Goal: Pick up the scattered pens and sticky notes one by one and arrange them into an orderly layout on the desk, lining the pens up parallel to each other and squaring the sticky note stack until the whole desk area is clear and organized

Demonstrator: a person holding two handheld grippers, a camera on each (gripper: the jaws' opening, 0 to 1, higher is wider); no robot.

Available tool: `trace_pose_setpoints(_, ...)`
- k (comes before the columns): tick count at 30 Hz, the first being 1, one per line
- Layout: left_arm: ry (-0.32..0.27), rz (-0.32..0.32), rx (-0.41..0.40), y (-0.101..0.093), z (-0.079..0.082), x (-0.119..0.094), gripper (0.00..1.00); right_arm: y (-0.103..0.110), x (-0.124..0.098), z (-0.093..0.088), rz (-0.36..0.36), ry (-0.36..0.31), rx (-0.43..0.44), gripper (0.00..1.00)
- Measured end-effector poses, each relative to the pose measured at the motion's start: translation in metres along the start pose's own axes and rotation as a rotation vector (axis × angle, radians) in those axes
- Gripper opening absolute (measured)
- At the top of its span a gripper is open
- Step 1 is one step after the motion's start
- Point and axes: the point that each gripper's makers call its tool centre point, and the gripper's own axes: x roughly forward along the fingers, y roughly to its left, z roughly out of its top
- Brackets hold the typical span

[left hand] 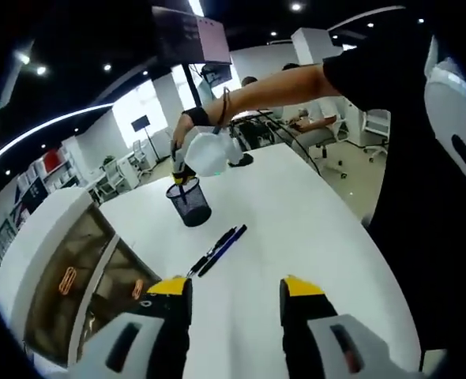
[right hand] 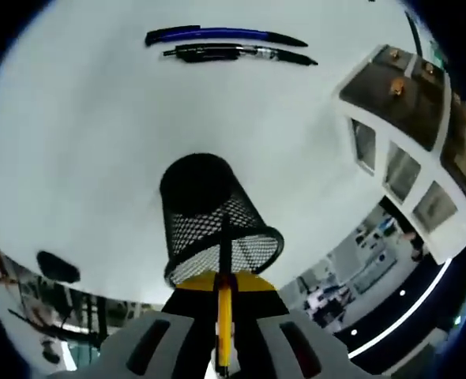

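Yellow-tipped right gripper [right hand: 221,294] pinches 1 pen [right hand: 224,320] over the mesh cup [right hand: 217,225]; left gripper [left hand: 237,294] gapes empty.

The left gripper [left hand: 236,294] stood with its yellow-tipped jaws parted, nothing between them, rising from six o'clock in the left gripper view. In that same view the person's bare arm [left hand: 276,85] reached in from two o'clock toward eleven, a dark band at the wrist, the hand carrying the white right gripper [left hand: 184,168] pointed downward. In the right gripper view the right gripper's jaws were closed at six o'clock, pinching a yellow pen [right hand: 224,320] that ran along them.
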Motion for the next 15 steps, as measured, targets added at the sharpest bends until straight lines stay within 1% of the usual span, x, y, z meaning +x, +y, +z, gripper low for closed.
trace_pose_setpoints(3,-0.003,0.002,-0.002,0.0,0.001,0.0,0.45,0.0,0.0,0.0,0.002,0.0,-0.002,0.05)
trace_pose_setpoints(4,-0.053,-0.043,-0.021,-0.008,0.011,0.003,0.45,0.0,0.001,0.0,0.014,-0.006,0.005,0.05)
trace_pose_setpoints(5,-0.067,-0.068,-0.028,-0.013,0.013,0.005,0.45,0.003,0.001,-0.001,0.031,-0.008,0.027,0.05)
trace_pose_setpoints(6,-0.069,-0.078,-0.028,-0.014,0.014,0.006,0.45,0.004,0.002,-0.002,0.042,-0.008,0.063,0.05)
trace_pose_setpoints(7,-0.065,-0.084,-0.024,-0.016,0.013,0.005,0.45,0.003,0.004,-0.003,0.04,-0.002,0.063,0.06)
trace_pose_setpoints(9,-0.061,-0.08,-0.021,-0.014,0.011,0.002,0.45,0.001,0.004,-0.008,0.022,0.029,0.062,0.14)
trace_pose_setpoints(11,-0.054,-0.057,-0.03,-0.006,0.008,0.001,0.45,-0.003,0.003,-0.007,0.003,0.021,0.071,0.2)
trace_pose_setpoints(13,-0.039,-0.043,-0.031,-0.003,0.005,0.001,0.45,-0.004,0.002,-0.006,-0.003,0.02,0.082,0.2)
trace_pose_setpoints(15,-0.025,-0.032,-0.019,-0.001,0.001,0.001,0.45,-0.002,-0.004,-0.008,-0.002,0.035,0.083,0.2)
